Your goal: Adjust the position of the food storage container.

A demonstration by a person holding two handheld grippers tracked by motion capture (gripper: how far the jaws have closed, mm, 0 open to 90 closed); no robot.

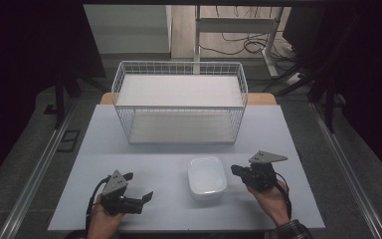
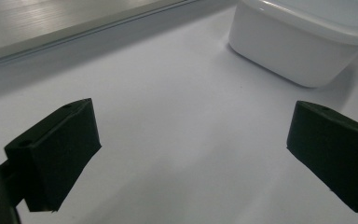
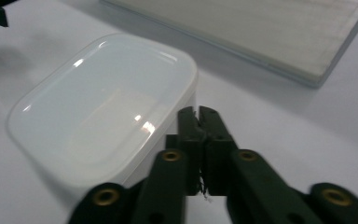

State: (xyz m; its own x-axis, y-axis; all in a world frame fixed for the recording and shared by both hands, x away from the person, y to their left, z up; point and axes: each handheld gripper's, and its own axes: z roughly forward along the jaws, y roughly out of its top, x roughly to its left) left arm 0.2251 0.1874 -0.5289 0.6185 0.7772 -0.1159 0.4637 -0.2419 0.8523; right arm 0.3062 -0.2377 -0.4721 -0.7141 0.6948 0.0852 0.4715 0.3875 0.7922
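A white lidded rectangular container [image 1: 206, 178] sits on the pale table near the front, between my two grippers. My left gripper [image 1: 139, 185] rests at the front left with its jaws wide open and nothing between them; in the left gripper view [image 2: 193, 149] the container [image 2: 303, 42] lies ahead to the right, apart from the pads. My right gripper [image 1: 234, 170] is just right of the container, pointing at it. In the right gripper view its jaws [image 3: 198, 114] are pressed together, shut on nothing, right beside the container's [image 3: 102, 102] near corner.
A white wire basket [image 1: 179, 63] with a pale board floor stands at the back middle of the table [image 1: 129, 149]. Its floor edge [image 3: 261, 32] runs across the top of the right gripper view. Dark floor and cables lie beyond.
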